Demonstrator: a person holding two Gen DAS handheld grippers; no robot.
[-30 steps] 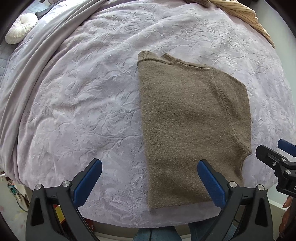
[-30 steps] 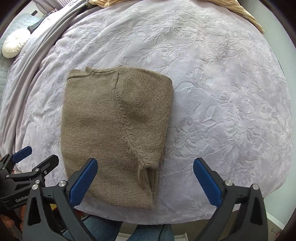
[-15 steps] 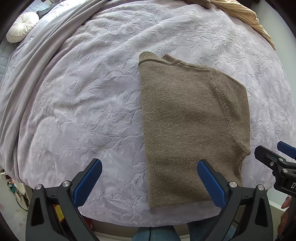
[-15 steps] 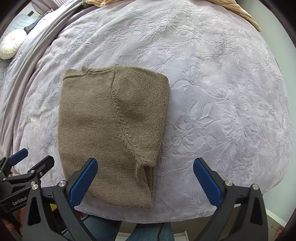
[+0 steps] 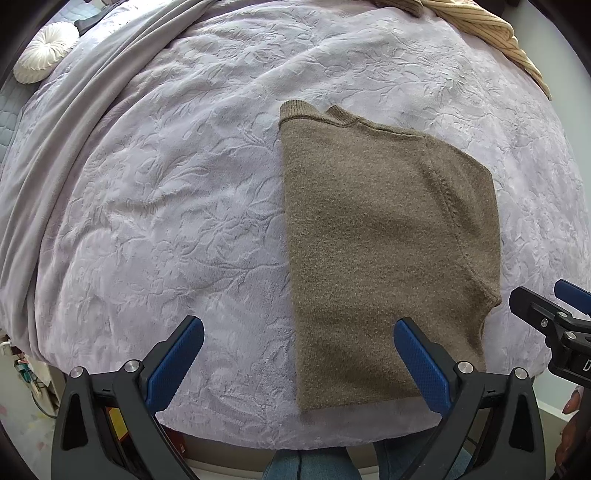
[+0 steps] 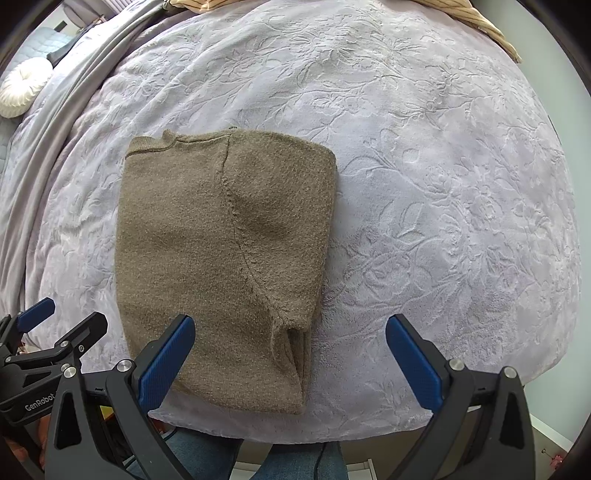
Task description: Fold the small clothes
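Observation:
A small brown knit sweater (image 5: 384, 240) lies folded lengthwise on the lavender bedspread (image 5: 184, 192), collar at the far end, hem near the front edge. My left gripper (image 5: 299, 354) is open and empty, hovering over the sweater's near left corner. In the right wrist view the sweater (image 6: 221, 251) lies left of centre, with a folded sleeve edge at its near right. My right gripper (image 6: 290, 354) is open and empty above the sweater's near right corner. Each gripper shows at the edge of the other's view.
A round white cushion (image 5: 40, 55) and a grey blanket fold (image 5: 74, 122) lie at the far left. A striped tan garment (image 5: 491, 29) lies at the far right. The bed's front edge runs just under the grippers, with the person's jeans (image 6: 295, 461) below.
Both grippers have drifted slightly; the sweater sits a touch lower and further left in the right wrist view. The sweater itself has not moved.

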